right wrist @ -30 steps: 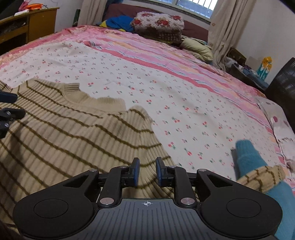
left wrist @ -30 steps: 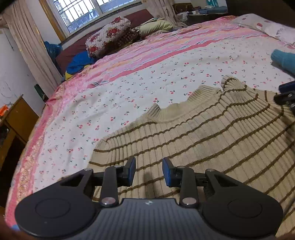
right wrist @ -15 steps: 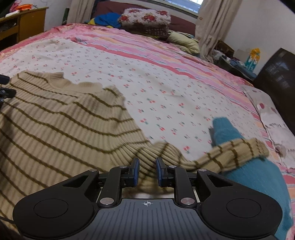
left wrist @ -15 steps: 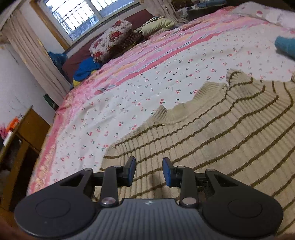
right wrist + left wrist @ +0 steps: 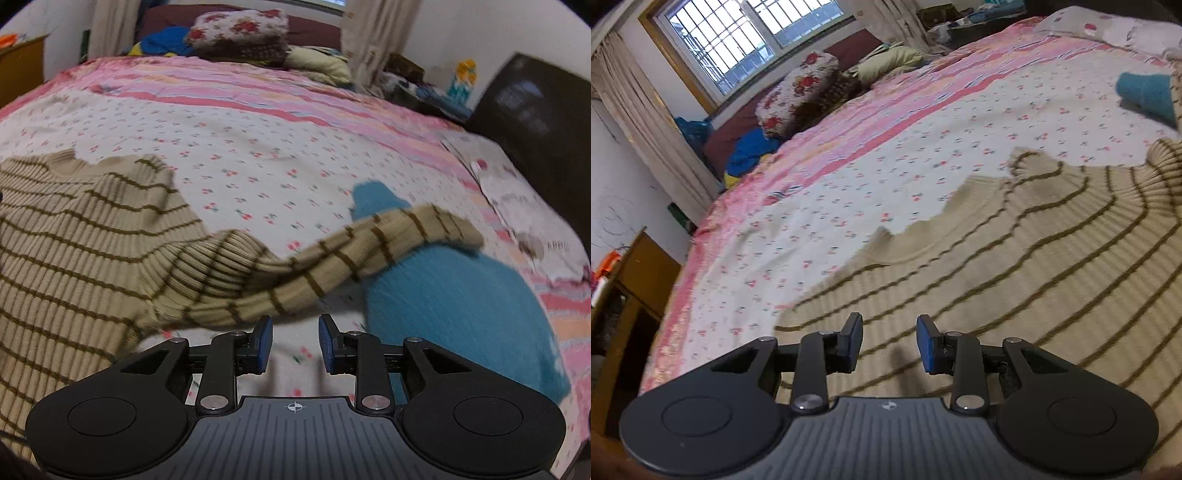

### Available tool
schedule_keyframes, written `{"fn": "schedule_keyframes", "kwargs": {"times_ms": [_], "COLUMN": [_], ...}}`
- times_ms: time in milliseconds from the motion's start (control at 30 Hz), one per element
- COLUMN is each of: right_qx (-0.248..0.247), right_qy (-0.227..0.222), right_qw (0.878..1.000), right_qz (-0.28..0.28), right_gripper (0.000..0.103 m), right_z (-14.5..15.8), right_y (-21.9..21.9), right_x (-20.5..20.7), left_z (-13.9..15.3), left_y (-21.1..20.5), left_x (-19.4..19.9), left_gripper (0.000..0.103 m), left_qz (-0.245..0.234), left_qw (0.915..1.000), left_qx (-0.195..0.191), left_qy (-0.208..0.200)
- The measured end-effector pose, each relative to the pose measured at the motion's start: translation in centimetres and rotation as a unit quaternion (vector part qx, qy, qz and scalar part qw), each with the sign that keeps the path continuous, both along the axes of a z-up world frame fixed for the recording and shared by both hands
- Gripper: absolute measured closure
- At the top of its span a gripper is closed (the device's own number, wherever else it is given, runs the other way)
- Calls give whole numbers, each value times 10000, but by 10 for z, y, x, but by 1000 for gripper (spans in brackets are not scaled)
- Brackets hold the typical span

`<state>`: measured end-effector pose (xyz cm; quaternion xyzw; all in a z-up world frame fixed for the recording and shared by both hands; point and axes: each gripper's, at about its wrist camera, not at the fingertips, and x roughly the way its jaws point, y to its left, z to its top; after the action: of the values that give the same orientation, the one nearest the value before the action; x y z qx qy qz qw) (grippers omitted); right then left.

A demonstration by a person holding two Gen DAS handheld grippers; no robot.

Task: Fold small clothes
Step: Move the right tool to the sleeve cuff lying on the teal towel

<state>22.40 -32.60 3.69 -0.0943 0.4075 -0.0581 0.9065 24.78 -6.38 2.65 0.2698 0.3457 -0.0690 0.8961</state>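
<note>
Mostly unfolded: beige striped sweater point(image 5: 1015, 280) lies spread flat on the bed point(image 5: 886, 166), neckline facing the far side, body smooth w/ no fold made yet. One sleeve point(image 5: 332, 262) stretches out to the right, its cuff draped over a teal garment point(image 5: 454, 295) lying beside the sweater. Judging from this, the task is at its start: sleeves need bringing in, then body folded; teal piece looks untouched.

Left gripper point(image 5: 889, 343) hovers low over the sweater's lower body near its left edge, fingers apart w/ a moderate gap, nothing between them; knit visible through the gap. Right gripper point(image 5: 295, 341) sits just short of the outstretched sleeve, over bare sheet, fingers likewise apart and empty, pointing twd the sleeve's underside. Both tools point across the bed, roughly level.

Beyond: floral pillow point(image 5: 798, 96), barred window point(image 5: 757, 33), curtains, wooden cabinet point(image 5: 631, 295) at left. Pics slightly blurred.
</note>
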Motion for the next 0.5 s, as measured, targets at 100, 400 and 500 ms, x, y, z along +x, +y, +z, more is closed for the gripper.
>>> {"fn": "schedule_keyframes", "kwargs": {"times_ms": [100,400,500], "right_qx": [282,1756,1937], "right_qy": [-67,-517,-765], "right_qw": [9992,9770,9699], "right_qz": [-263,-1091,-1258], "right_gripper": [76,74,69], "right_z": [5,28,37], "right_y": [-19,-79,-88], "right_x": [-1,16,21], "left_z": [2,3,3], "left_y": [-7,-28,-37], "left_x": [-3,3,2], "left_gripper": [64,64,64], "left_qz": [-94,-210,-308], "left_qw": [9999,9984,9977], "left_qx": [-139,-477,-546], "left_qy": [23,206,242]}}
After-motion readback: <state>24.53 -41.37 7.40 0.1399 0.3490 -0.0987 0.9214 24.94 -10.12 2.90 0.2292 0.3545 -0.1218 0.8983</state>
